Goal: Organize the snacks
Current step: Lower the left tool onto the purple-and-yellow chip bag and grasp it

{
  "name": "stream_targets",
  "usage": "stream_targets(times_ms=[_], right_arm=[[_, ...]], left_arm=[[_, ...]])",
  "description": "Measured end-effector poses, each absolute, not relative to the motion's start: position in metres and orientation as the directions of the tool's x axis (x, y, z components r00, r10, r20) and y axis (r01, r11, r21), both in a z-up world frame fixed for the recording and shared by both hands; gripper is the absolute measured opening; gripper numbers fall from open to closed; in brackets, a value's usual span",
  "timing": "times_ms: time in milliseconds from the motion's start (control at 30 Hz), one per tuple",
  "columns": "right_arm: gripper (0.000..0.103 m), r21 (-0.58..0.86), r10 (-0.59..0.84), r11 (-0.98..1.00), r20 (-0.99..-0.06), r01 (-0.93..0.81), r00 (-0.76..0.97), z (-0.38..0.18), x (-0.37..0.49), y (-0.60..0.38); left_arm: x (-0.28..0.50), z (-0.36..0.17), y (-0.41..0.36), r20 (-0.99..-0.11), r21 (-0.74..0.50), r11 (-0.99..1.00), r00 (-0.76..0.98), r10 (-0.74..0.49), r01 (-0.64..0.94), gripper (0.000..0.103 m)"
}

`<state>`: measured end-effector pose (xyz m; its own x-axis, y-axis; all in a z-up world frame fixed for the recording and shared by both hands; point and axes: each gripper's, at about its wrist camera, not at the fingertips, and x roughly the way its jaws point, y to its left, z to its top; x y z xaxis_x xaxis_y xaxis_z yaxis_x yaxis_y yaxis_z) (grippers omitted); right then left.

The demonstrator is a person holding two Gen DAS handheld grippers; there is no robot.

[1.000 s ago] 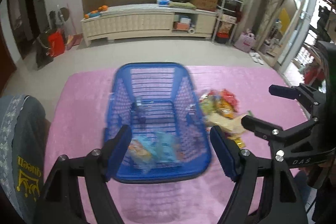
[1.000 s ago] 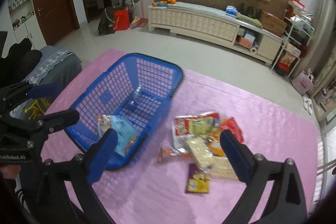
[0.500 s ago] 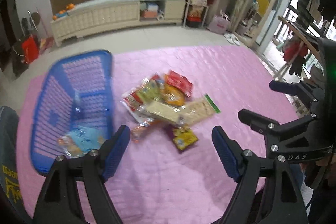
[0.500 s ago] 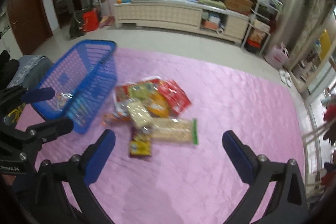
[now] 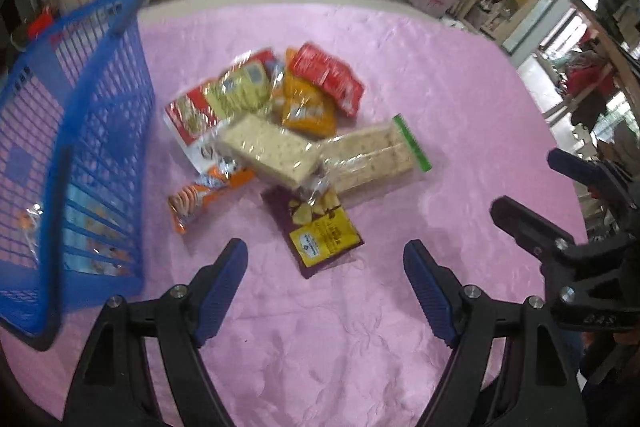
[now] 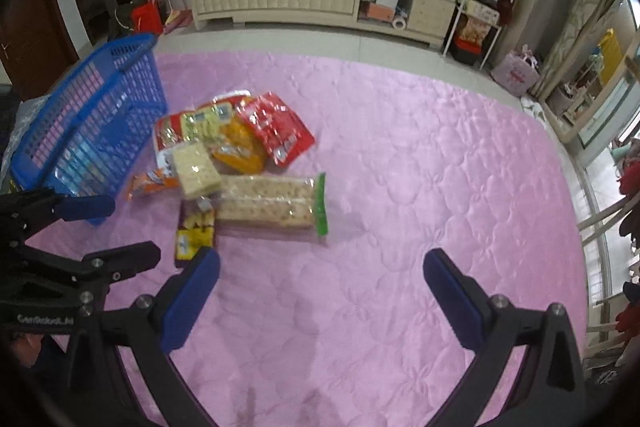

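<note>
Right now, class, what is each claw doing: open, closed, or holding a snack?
Left claw: open, holding nothing, above the purple-and-yellow snack packet.
Right claw: open, holding nothing, over bare pink cloth.

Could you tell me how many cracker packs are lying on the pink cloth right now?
2. One clear cracker pack lies on top in the middle of the snack pile; the longer green-edged cracker pack lies beside it on the pile's right side. Others could be hidden underneath.
</note>
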<state>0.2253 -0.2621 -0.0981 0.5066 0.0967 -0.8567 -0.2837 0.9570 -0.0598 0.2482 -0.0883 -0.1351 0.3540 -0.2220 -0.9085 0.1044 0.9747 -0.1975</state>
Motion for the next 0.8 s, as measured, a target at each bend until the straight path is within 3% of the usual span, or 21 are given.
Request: stream_targets(times_ms=[433,800], right_arm=[[0.103,-0.013,0.110,0.963,-0.894,-0.271,0.434,-0.149,0.247,-0.282],[0.103,0.026,0.142,0.964,-0.890,-0.263,0.433,-0.160,0.248,-0.291]], left_arm=[[0.287,-0.194,-0.100,-0.941,-0.201,0.979,0.269,-0.204,0.038,0.079],[0.297,-0.209,-0.115,-0.955,-0.061,0.997,0.289,-0.071,0.044,0.076]])
